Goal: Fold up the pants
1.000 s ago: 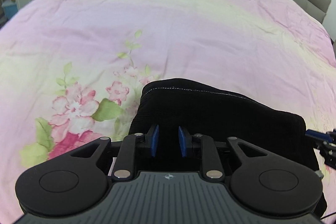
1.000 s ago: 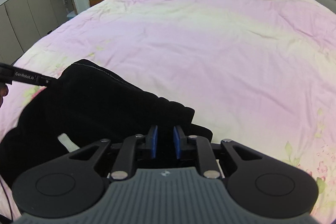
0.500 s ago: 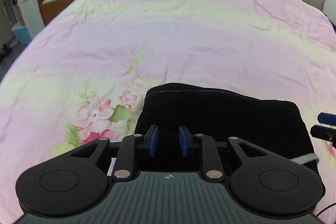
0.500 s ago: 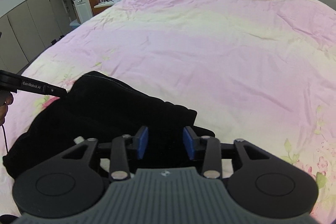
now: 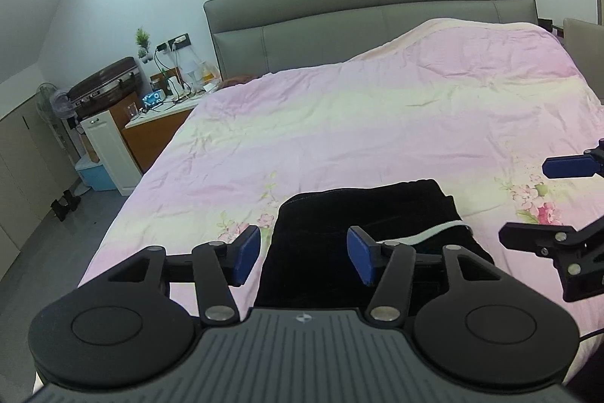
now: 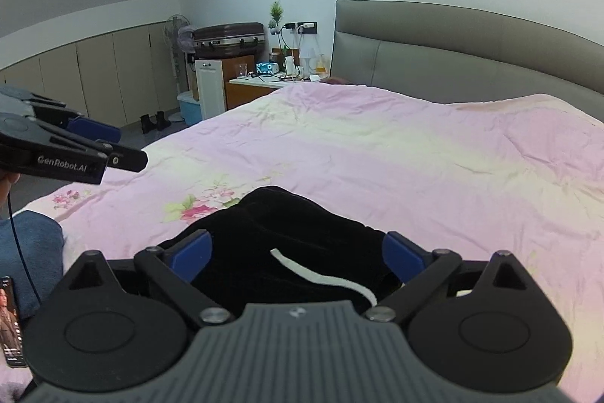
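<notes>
The black pants (image 5: pixel 362 214) lie folded in a compact stack on the pink floral bedspread (image 5: pixel 377 123), with a white drawstring (image 6: pixel 321 276) showing on top. My left gripper (image 5: pixel 304 253) is open and empty, lifted above and behind the stack. My right gripper (image 6: pixel 298 253) is open wide and empty, also raised over the pants (image 6: pixel 287 233). The right gripper (image 5: pixel 566 203) shows at the right edge of the left wrist view. The left gripper (image 6: pixel 102 146) shows at the left edge of the right wrist view.
A grey padded headboard (image 5: pixel 377 6) stands at the far end of the bed. A nightstand (image 5: pixel 158 127) with clutter, a white cabinet (image 5: pixel 109 153), a suitcase and a fan stand to the left. A phone (image 6: pixel 9 323) and blue cloth (image 6: pixel 30 248) lie at near left.
Both grippers opened, letting go of the pants, and lifted back and up from the stack. The pants stay folded on the bed.
</notes>
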`<action>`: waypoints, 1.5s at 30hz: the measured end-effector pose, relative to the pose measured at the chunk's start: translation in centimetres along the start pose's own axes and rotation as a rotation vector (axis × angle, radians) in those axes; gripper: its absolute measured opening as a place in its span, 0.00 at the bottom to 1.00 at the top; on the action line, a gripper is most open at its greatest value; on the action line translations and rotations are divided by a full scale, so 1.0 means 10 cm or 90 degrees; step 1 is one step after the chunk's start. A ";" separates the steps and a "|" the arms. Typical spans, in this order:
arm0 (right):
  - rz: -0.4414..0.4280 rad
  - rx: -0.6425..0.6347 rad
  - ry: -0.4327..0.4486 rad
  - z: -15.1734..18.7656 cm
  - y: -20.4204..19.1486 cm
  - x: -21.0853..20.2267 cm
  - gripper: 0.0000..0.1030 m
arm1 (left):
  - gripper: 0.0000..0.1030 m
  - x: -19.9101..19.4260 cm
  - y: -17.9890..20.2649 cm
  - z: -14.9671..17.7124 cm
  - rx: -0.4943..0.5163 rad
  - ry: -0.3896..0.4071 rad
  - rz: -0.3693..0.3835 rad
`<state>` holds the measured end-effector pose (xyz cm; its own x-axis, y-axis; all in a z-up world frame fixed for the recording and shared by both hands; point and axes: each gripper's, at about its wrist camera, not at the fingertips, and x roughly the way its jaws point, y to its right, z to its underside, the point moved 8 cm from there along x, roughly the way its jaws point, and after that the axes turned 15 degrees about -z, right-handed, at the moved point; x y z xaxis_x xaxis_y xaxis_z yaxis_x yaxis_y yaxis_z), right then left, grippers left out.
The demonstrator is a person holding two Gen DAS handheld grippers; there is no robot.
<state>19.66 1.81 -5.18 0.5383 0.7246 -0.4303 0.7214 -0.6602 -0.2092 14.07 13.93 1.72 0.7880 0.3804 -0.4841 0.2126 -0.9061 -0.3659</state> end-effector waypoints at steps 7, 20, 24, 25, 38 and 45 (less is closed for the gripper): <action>0.059 0.009 0.041 0.18 -0.24 -0.49 0.95 | 0.67 -0.23 0.18 0.46 -0.054 0.002 -0.004; 0.157 0.052 -0.001 0.83 -0.09 -0.63 0.95 | 0.80 -0.16 0.52 0.89 -0.069 -0.037 0.017; 0.164 0.050 -0.017 0.93 -0.04 -0.55 0.95 | 0.80 -0.11 0.57 0.98 -0.068 -0.058 0.026; 0.162 0.055 -0.021 0.94 -0.03 -0.53 0.95 | 0.80 -0.09 0.58 1.01 -0.072 -0.067 0.030; 0.149 0.095 -0.030 1.03 0.05 -0.49 0.95 | 0.81 -0.08 0.60 1.05 -0.084 -0.093 0.038; 0.141 0.099 -0.020 1.01 0.05 -0.54 0.95 | 0.81 -0.12 0.60 1.02 -0.084 -0.091 0.034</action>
<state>12.71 -4.45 -11.85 0.6598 0.5546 -0.5071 0.5114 -0.8258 -0.2379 8.55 9.93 -8.03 0.7118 0.3457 -0.6114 0.2546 -0.9383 -0.2342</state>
